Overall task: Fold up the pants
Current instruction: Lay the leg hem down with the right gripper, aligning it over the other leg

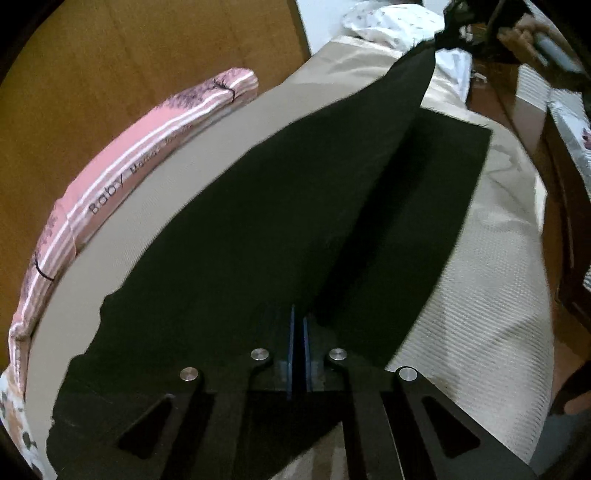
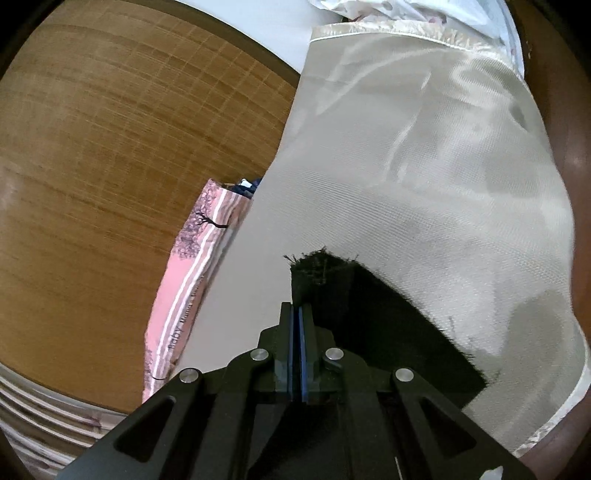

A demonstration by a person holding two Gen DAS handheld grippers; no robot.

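**A:** Looking at the left wrist view, the black pants [image 1: 258, 229] take up most of the frame. They're spread over a beige bed cover [image 1: 498, 258], and one edge is lifted into a long ridge that runs from the left gripper [image 1: 298, 332] away to the far right corner. Plain dark fabric, matte, no pattern I can make out.

**B:** And the jaws on that one?

**A:** Pressed together, blue pads nearly touching, with the black cloth pinched between them right at the near end of the ridge. At the far end, the right gripper [image 1: 452, 26] has the other end of that ridge pulled up off the bed, a person's hand [image 1: 532, 33] behind it.

**B:** Right wrist view matches. The right gripper [image 2: 298, 314] has its jaws clamped together on a corner of the pants [image 2: 369, 314], and the cut edge just past the tips is frayed, little threads sticking out. The rest of the cloth hangs down to the right over the bed cover [image 2: 406, 166].

**A:** Anything else around?

**B:** A pink striped pillow [image 2: 188, 273] with tree prints along the left edge of the bed, wooden floor [image 2: 110, 147] beyond it. White floral bedding [image 1: 391, 22] at the far end.
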